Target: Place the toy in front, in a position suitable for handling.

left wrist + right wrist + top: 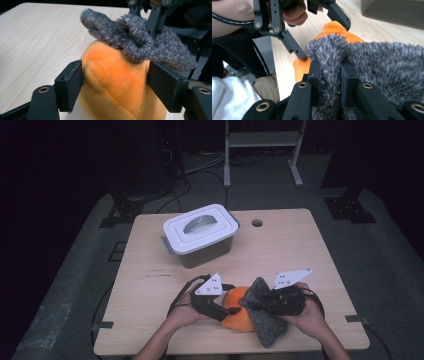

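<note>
An orange plush toy [239, 320] lies near the table's front edge. My left gripper [231, 309] comes at it from the left. In the left gripper view both black pads [72, 82] press against the toy's [117, 85] sides, so my left gripper [115, 75] is shut on it. A grey fuzzy knit piece [267, 327] drapes over the toy's right side and top. My right gripper [330, 72] is shut on a bunched fold of this grey knit [387, 65]. The orange toy [337, 28] peeks out behind it. What the knit covers is hidden.
A storage bin with a white lid and grey handle [200, 227] stands at the back left of the wooden table [300, 250]. A round cable hole [257, 223] sits near the back edge. Both hands work close to the front edge.
</note>
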Tool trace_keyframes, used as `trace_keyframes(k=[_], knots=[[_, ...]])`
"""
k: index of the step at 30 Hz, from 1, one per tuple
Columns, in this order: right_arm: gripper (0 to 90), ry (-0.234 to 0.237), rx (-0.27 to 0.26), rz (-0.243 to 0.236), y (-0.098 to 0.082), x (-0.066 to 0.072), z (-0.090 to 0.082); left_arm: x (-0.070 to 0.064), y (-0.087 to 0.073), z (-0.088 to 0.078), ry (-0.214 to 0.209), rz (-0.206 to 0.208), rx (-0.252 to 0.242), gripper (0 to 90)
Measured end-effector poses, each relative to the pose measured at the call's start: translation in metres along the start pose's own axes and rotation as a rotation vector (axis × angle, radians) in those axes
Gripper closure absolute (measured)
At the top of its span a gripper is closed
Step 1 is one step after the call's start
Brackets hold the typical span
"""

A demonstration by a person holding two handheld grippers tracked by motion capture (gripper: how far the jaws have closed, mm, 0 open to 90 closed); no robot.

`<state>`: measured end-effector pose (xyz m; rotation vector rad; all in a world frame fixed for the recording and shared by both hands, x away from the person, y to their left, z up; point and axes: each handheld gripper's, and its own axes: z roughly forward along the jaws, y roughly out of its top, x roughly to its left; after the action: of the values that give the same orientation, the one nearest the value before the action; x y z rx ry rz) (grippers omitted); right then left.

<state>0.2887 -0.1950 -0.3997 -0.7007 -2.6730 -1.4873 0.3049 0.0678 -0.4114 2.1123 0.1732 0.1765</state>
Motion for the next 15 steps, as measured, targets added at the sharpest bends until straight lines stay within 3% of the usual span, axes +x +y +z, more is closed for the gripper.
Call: trace_keyframes(k=[9, 15], knots=[[73.3, -0.065, -0.043, -0.049, 0.018, 0.006, -0.004, -0.008, 0.002, 0.003, -0.027, 0.068, -0.005, 30.0], [73.2, -0.072, -0.026, -0.054, 0.011, 0.002, -0.005, -0.005, 0.001, 0.001, -0.018, 0.078, 0.002, 30.1]])
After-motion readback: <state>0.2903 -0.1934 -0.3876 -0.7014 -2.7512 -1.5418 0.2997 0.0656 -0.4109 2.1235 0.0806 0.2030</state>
